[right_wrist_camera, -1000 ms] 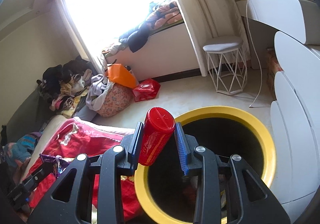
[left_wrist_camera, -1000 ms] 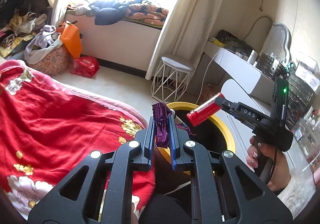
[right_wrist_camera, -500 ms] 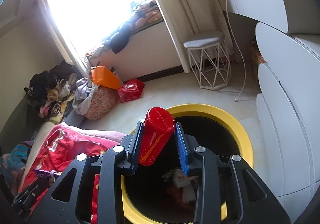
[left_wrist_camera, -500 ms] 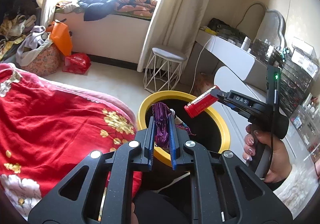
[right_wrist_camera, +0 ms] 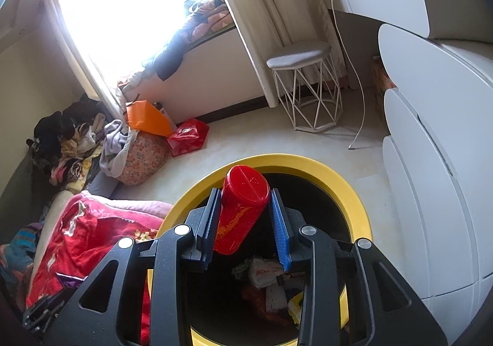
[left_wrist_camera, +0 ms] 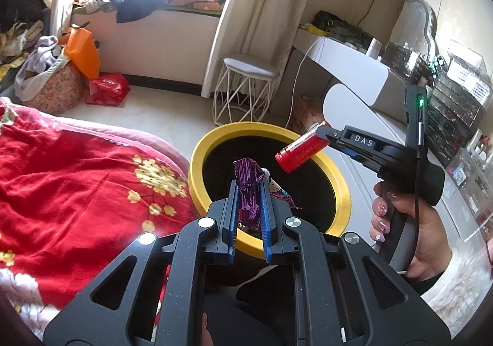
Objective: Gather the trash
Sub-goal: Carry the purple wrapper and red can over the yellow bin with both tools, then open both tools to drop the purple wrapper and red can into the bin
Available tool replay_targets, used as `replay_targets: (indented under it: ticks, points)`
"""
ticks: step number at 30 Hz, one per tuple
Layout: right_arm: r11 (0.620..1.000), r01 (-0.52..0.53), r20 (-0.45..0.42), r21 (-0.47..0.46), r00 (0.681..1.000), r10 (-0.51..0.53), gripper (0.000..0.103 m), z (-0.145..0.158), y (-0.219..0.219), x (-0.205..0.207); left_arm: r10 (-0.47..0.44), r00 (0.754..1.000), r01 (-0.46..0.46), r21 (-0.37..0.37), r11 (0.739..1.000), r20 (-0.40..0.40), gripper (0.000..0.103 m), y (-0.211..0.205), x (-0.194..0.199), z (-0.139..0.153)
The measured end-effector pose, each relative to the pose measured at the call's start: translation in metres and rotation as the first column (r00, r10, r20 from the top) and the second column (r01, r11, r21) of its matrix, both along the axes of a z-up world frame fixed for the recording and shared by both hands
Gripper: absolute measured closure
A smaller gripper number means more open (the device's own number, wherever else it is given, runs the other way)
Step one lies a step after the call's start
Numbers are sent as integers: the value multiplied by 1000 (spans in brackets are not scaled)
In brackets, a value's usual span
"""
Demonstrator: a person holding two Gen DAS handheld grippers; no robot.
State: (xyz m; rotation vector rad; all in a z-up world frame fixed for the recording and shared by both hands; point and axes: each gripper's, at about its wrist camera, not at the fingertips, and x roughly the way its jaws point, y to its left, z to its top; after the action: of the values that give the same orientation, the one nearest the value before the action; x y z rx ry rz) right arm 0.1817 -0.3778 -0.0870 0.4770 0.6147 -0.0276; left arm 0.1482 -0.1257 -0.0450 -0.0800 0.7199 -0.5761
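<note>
My left gripper (left_wrist_camera: 249,188) is shut on a crumpled purple foil wrapper (left_wrist_camera: 247,191), held over the near rim of a yellow-rimmed black bin (left_wrist_camera: 203,148). My right gripper (right_wrist_camera: 245,202) is shut on a red can (right_wrist_camera: 242,210), tilted above the bin's mouth (right_wrist_camera: 360,207). In the left wrist view that right gripper (left_wrist_camera: 322,133) comes in from the right, a hand on its handle, with the red can (left_wrist_camera: 300,151) over the bin's far side. Wrappers and other trash (right_wrist_camera: 268,278) lie at the bottom of the bin.
A red flowered blanket (left_wrist_camera: 77,185) covers the bed left of the bin. White rounded drawers (right_wrist_camera: 431,161) stand to the right. A white wire stool (right_wrist_camera: 308,90), a red bag (right_wrist_camera: 188,136), an orange bag (right_wrist_camera: 148,119) and heaped clothes (right_wrist_camera: 71,142) sit by the window wall.
Both grippers have moved forward and down toward the bin, so its mouth fills more of each view. The wrapper and can stay gripped.
</note>
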Motion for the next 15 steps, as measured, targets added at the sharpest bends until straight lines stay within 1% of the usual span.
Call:
replay_targets:
  ticks: [8, 15]
  points:
    - [1000, -3, -11, 8, 1000, 3, 72, -2, -3, 3, -29, 999, 30, 14, 999, -39, 94, -21, 11, -12]
    - [999, -1, -15, 33, 1000, 1, 71, -7, -10, 2, -53, 996, 55, 33, 998, -65, 94, -39, 22, -22]
